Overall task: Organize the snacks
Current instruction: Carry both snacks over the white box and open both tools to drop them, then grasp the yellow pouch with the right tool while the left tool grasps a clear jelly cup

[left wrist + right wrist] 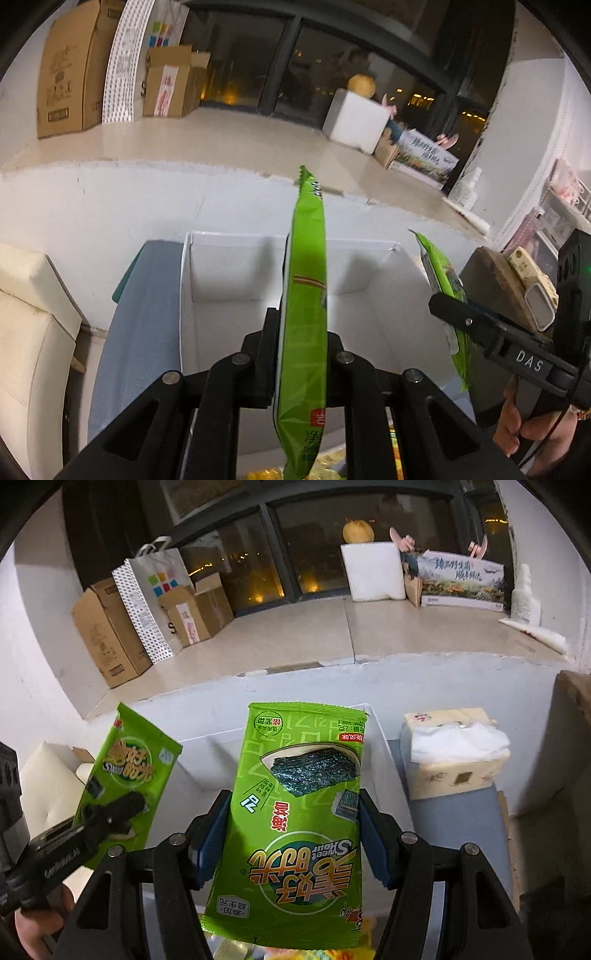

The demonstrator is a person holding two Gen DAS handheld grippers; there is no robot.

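My left gripper (301, 332) is shut on a green seaweed snack packet (306, 295), held edge-on and upright above a white divided box (369, 269). My right gripper (293, 812) is shut on a second green seaweed packet (295, 812), seen flat, with its jaws against the packet's side edges. In the left wrist view the right gripper (448, 308) with its packet (441, 269) sits at the right of the box. In the right wrist view the left gripper (110, 816) with its packet (129, 775) is at the left. More yellow snack packs (325, 469) lie below.
The white box (380, 746) stands on a blue-grey cloth (136, 325). A tissue pack (454, 753) sits to the box's right. A cream cushion (33, 332) is at the left. Cardboard boxes (107, 635), a paper bag (147, 598) and a foam block (371, 570) stand on the window ledge behind.
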